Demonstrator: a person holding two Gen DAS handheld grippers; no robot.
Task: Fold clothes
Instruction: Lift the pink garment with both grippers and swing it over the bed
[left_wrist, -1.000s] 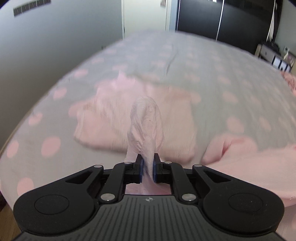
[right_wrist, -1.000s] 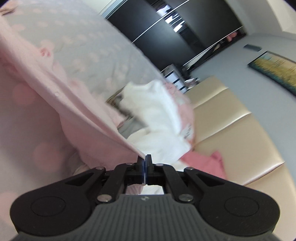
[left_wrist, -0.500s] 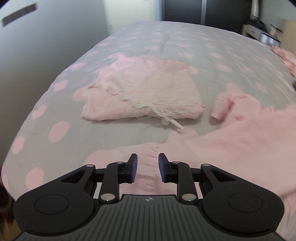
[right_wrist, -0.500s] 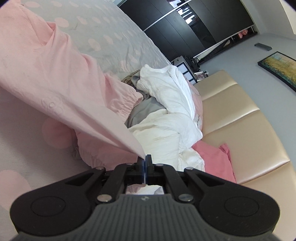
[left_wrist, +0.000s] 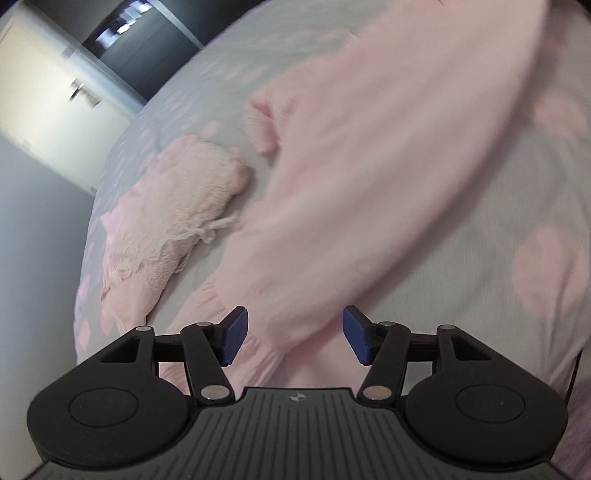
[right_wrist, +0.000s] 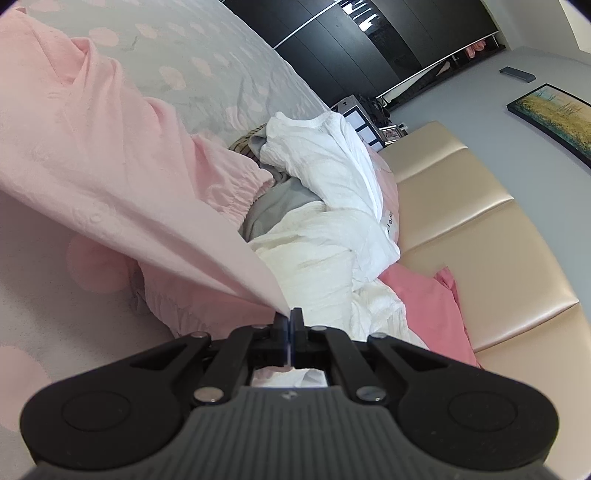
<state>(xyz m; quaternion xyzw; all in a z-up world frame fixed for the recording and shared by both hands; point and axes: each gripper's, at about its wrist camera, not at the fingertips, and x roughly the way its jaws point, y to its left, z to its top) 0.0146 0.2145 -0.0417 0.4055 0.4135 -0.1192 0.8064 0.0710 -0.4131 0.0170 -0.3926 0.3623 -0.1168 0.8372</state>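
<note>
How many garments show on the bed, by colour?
Pale pink: 2, the pink garment and the folded pink piece
White: 1, the white garment
Grey: 1, the grey garment
Deeper pink: 1, the pink cloth
Total: 5

Bed (left_wrist: 461, 258): grey cover, pink dots. Pink garment (left_wrist: 369, 166) at centre; folded pink garment (left_wrist: 184, 210) at 9 o'clock; unfolded laundry pile (right_wrist: 332, 221) elsewhere.

Pink garment (left_wrist: 369, 192) draped on bed, corner lifted
</note>
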